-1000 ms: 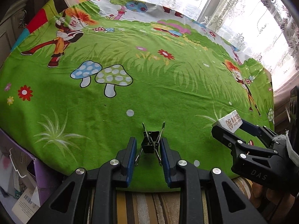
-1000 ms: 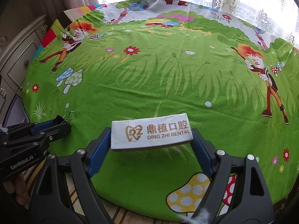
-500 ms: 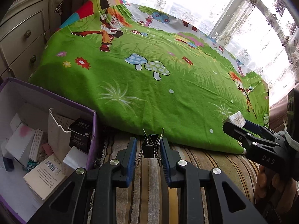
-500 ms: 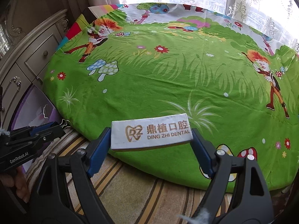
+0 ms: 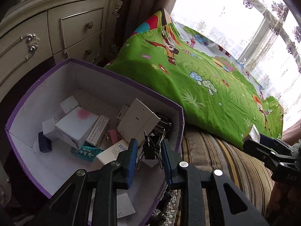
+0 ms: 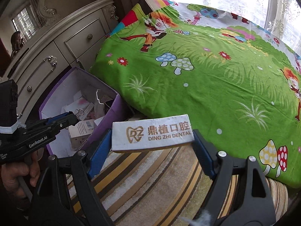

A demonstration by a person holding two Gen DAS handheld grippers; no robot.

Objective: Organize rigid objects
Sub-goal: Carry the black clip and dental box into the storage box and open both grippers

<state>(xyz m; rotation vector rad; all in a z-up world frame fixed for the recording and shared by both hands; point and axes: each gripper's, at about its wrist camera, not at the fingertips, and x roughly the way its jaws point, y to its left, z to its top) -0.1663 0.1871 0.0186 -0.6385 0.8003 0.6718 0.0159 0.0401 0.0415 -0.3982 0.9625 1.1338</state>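
Note:
My left gripper (image 5: 148, 151) is shut on a black binder clip (image 5: 150, 148) and holds it over the near right part of a purple box (image 5: 105, 71). The box holds several small cartons. In the right wrist view the left gripper (image 6: 72, 118) with the clip (image 6: 80, 112) hangs over the box (image 6: 112, 107). My right gripper (image 6: 151, 145) is shut on a white "DING ZHI DENTAL" box (image 6: 151, 133), held above the striped rug, right of the purple box. It also shows in the left wrist view (image 5: 253, 135).
A bed with a green cartoon sheet (image 6: 207, 66) fills the right side. A cream dresser with drawers (image 5: 56, 28) stands behind the purple box. A striped rug (image 6: 150, 179) covers the floor between box and bed. Curtained windows lie beyond.
Both grippers have swung left away from the bed, each still holding its object. The left gripper has gone from over the rug to over the purple box.

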